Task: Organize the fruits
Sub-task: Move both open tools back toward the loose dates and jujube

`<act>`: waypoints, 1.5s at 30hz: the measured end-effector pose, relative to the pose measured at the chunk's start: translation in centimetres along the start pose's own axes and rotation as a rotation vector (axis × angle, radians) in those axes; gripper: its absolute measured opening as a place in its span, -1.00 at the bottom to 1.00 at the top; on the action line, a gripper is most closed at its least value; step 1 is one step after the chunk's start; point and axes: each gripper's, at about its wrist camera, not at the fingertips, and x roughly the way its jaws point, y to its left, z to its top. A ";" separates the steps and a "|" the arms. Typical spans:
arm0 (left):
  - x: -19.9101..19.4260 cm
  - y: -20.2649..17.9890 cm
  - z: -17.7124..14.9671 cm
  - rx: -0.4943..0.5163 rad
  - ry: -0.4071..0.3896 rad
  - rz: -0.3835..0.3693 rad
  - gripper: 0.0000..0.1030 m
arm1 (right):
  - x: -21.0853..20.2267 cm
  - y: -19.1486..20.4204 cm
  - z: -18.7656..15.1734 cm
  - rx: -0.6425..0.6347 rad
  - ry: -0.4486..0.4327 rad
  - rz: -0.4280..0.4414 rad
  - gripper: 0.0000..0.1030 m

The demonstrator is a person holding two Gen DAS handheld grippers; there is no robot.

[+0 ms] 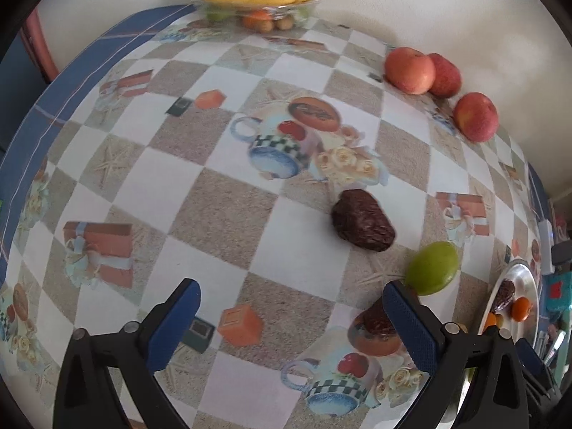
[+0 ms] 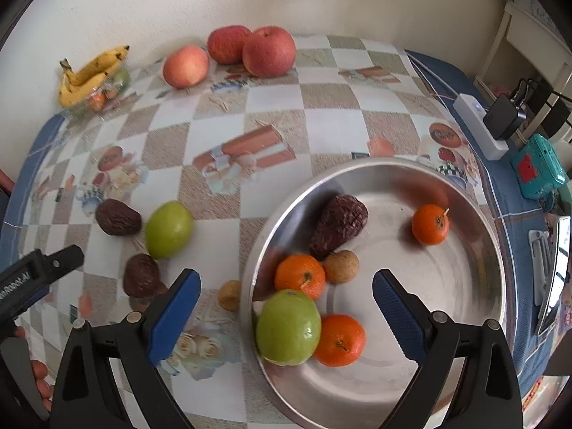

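Observation:
My right gripper (image 2: 286, 307) is open and empty, hovering over the near left rim of a steel bowl (image 2: 475, 321). The bowl holds a green fruit (image 2: 288, 327), three small oranges (image 2: 299, 276), a dark wrinkled fruit (image 2: 339, 223) and a small brown fruit (image 2: 341, 266). On the tablecloth to its left lie a green fruit (image 2: 168, 229), two dark fruits (image 2: 118, 217) and a small brown fruit (image 2: 228, 295). My left gripper (image 1: 291, 325) is open and empty above the table, with a dark fruit (image 1: 363, 220) and the green fruit (image 1: 433, 268) ahead of it.
Three red apples (image 2: 268, 52) sit by the back wall. A glass dish with bananas (image 2: 89, 75) stands at the far left corner. A white power strip (image 2: 481, 132) and a teal box (image 2: 538, 169) lie right of the bowl.

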 end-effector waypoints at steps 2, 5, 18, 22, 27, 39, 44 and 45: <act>-0.1 -0.6 -0.1 0.023 -0.016 -0.015 1.00 | 0.3 -0.4 -0.1 0.020 0.009 0.000 0.89; 0.1 -1.6 -0.2 0.064 -0.023 -0.021 1.00 | 0.5 -0.8 -0.2 0.038 0.021 -0.013 0.89; 0.9 -4.7 -1.2 0.186 0.023 -0.144 0.74 | 0.2 -2.8 -0.1 0.121 0.013 -0.052 0.89; 1.4 -5.8 -1.6 0.230 0.048 -0.164 0.49 | 0.2 -3.4 -0.1 0.156 0.012 -0.045 0.89; 1.7 -6.3 -1.9 0.249 0.067 -0.177 0.21 | -0.1 -3.5 -0.1 0.182 -0.008 -0.022 0.89; 1.3 -5.2 -1.4 0.173 0.098 -0.218 -0.12 | -0.6 -2.8 0.1 0.160 -0.043 0.023 0.89; 0.6 -3.0 -0.6 0.070 0.102 -0.219 -0.12 | -0.6 -1.8 0.3 0.110 -0.052 0.062 0.89; 0.5 -2.4 -0.5 0.044 0.102 -0.221 -0.12 | -0.7 -1.4 0.3 0.094 -0.059 0.076 0.89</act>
